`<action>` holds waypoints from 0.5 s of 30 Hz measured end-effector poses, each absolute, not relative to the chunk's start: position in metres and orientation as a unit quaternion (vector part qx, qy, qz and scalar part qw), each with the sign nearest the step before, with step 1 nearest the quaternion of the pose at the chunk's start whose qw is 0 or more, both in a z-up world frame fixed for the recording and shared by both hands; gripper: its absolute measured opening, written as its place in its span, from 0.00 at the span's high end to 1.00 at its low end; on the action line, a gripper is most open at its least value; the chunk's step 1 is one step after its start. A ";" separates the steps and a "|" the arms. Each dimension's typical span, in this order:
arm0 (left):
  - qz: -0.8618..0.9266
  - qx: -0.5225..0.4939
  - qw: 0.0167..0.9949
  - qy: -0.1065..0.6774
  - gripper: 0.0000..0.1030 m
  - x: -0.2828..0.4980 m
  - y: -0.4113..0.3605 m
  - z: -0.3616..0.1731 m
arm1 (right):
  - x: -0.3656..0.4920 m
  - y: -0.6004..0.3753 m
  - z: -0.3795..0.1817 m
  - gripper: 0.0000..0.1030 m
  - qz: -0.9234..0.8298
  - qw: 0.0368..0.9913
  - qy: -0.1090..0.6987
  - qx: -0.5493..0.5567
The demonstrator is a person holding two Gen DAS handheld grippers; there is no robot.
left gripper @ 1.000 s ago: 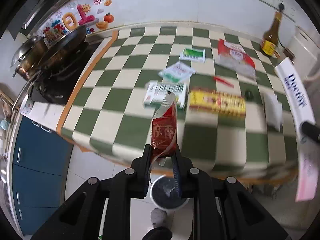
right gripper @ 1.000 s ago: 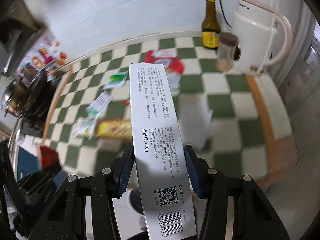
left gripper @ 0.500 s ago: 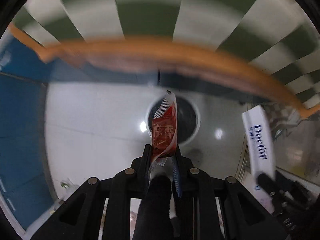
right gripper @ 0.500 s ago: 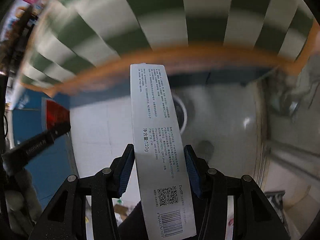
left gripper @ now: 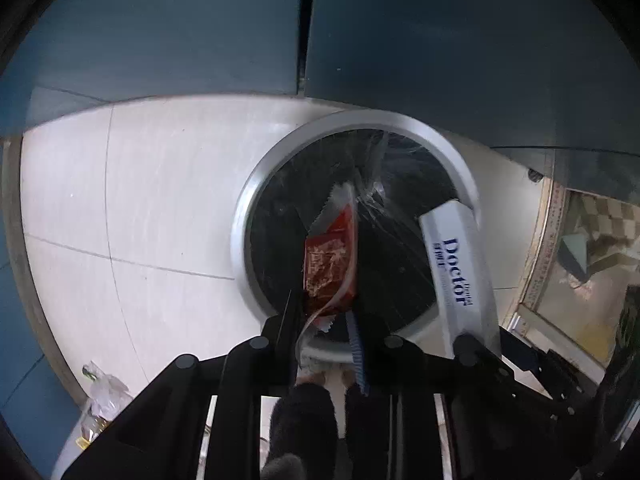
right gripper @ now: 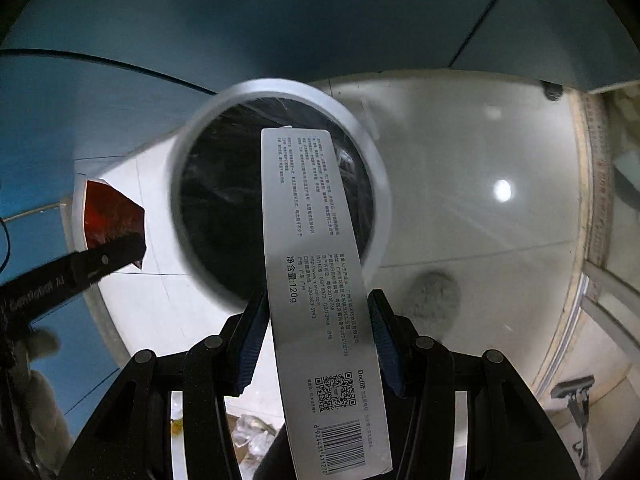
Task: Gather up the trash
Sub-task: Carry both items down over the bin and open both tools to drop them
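The red wrapper [left gripper: 331,258] is gripped by the closed left tongs [left gripper: 324,332] and is held directly above the dark mouth of the trash bin [left gripper: 256,196]. The long white box [right gripper: 320,280] is clamped across its width by the right tongs [right gripper: 318,320], its long axis running forward over the bin's opening [right gripper: 224,208]. Both items are judged to lie over the bin, the left tongs being the more centred; release alone appears required.
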State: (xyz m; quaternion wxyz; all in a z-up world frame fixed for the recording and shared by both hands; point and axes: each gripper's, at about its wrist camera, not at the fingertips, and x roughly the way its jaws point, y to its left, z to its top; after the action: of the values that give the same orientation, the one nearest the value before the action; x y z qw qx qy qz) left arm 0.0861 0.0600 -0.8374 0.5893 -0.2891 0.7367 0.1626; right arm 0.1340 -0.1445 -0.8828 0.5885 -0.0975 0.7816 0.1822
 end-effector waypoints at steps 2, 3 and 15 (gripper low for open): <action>0.164 -0.289 0.595 0.732 0.68 0.085 0.060 -0.840 | 0.136 -0.138 -0.898 0.47 0.185 0.575 0.791 -0.103; 0.167 -0.289 0.598 0.728 0.44 0.081 0.062 -0.839 | 0.135 -0.137 -0.903 0.47 0.186 0.571 0.793 -0.104; 0.264 -0.195 0.626 0.708 0.00 0.039 0.061 -0.775 | 0.109 -0.137 -0.859 0.00 0.152 0.623 0.748 -0.175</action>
State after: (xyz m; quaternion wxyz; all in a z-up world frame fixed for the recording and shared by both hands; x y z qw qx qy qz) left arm 0.0388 0.0610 -0.7752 0.6257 -0.1947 0.7079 0.2635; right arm 0.1092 -0.1369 -0.8587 0.6225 -0.1747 0.7475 0.1522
